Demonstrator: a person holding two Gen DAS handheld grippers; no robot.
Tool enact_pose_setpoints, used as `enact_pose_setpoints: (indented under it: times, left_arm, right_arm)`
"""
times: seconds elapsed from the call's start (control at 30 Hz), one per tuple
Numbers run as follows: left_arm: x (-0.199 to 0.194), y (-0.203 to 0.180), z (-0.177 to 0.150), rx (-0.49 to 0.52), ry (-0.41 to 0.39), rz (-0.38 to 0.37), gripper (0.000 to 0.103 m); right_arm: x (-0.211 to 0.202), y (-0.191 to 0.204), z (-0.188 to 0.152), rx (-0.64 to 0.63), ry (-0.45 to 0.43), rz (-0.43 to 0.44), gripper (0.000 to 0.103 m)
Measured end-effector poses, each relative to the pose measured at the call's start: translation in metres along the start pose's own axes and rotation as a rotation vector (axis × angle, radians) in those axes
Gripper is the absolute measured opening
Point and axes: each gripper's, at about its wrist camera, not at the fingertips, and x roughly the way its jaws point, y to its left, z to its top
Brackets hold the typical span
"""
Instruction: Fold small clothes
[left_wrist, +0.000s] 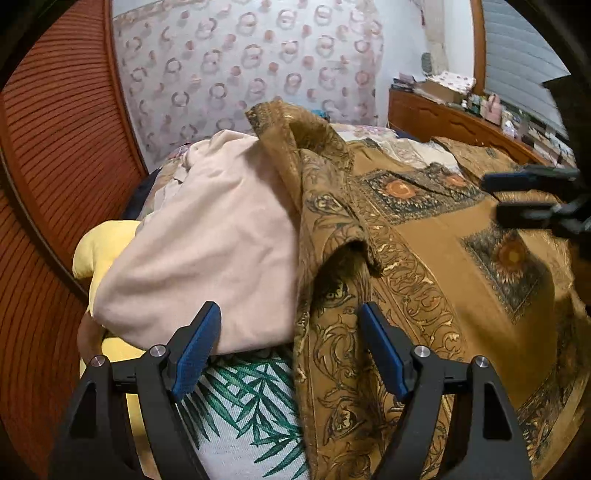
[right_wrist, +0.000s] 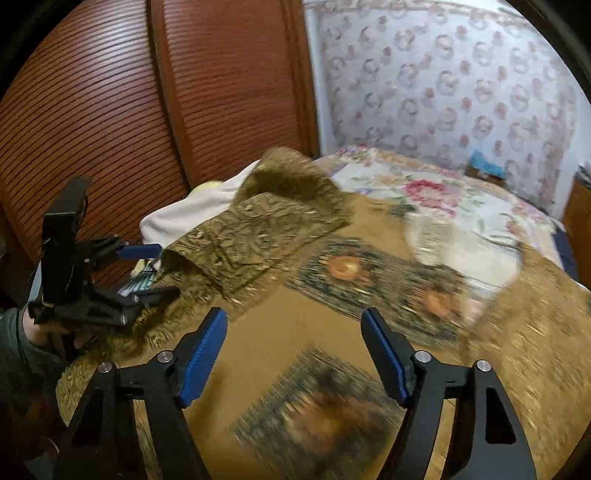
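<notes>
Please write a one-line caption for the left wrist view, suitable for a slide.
Left gripper, jaws open, above a brown patterned cloth and a pale pink garment on the bed.

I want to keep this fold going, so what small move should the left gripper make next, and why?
Probably ease the left gripper forward and close on the brown patterned cloth's bunched edge. Its jaws stand open and empty, and that edge lies rumpled just ahead.

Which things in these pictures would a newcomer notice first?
A large golden-brown patterned cloth covers most of the bed, its left edge bunched up. Left of it lies a pale pink cloth, with a yellow item beneath. Both grippers' blue-padded jaws stand open and empty above the fabric.
</notes>
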Motion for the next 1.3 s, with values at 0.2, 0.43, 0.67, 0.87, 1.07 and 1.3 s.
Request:
enact_pose_setpoints:
  times: [0.2, 0.43, 0.67, 0.87, 1.07, 1.3]
  left_arm:
    - [0.017, -0.002, 0.0, -0.01, 0.087, 0.032, 0.079]
    - [0.023, -0.001, 0.001, -0.035, 0.104, 0.027, 0.087]
    - [0.021, 0.006, 0.0, -0.046, 0.085, 0.03, 0.088]
    - [-0.007, 0.022, -0.001, -0.122, -0.016, 0.03, 0.088]
    - [-0.034, 0.032, 0.013, -0.162, -0.088, 0.015, 0.088]
    - [-0.019, 0.023, 0.024, -0.149, -0.078, 0.019, 0.088]
  right_arm:
    - [0.057, 0.015, 0.022, -0.08, 0.075, 0.084, 0.061]
    - [0.101, 0.016, 0.034, -0.134, 0.139, 0.128, 0.047]
    - [0.136, 0.021, 0.039, -0.195, 0.16, 0.123, 0.032]
    - [0.136, 0.021, 0.041, -0.235, 0.114, 0.122, 0.005]
    - [0.085, 0.001, 0.043, -0.233, 0.028, 0.091, 0.005]
    - [0.106, -0.011, 0.021, -0.236, 0.127, 0.037, 0.034]
